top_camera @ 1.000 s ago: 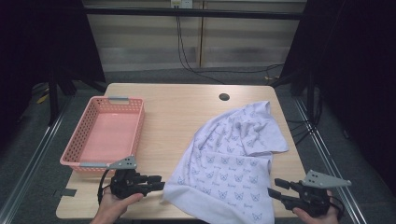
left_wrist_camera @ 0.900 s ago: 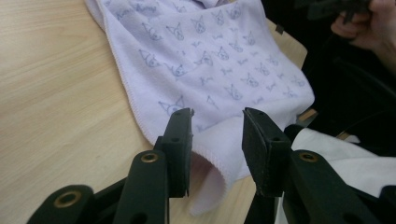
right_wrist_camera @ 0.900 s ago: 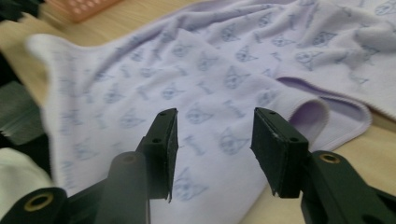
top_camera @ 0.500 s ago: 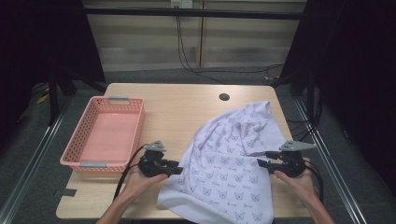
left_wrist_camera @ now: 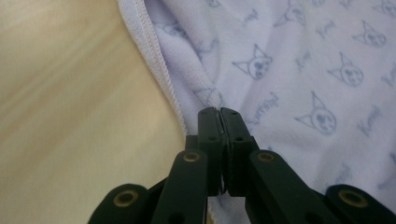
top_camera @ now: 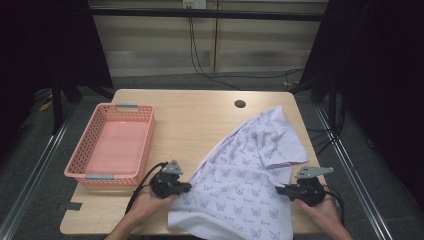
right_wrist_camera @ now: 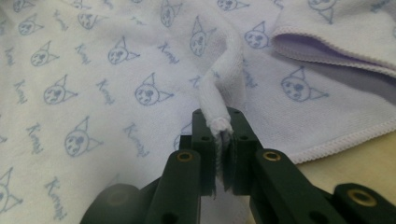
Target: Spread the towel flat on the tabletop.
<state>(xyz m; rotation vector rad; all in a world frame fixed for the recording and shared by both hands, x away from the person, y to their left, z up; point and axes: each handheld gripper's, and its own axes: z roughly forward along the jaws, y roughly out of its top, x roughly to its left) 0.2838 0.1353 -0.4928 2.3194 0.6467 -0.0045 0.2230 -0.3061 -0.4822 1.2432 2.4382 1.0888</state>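
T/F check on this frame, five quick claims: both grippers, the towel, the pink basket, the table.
1. The left gripper is shut on the towel near its hemmed edge. True.
2. The right gripper hangs open above the cloth. False: its jaws have just closed and pinch a raised fold of the towel.
3. The pink basket holds part of the towel. False: it has nothing in it, and the towel lies apart from it, to its right in the high view.
4. The towel is printed with small cat-like faces. True.
5. The towel covers the round hole in the table. False: the hole is uncovered.
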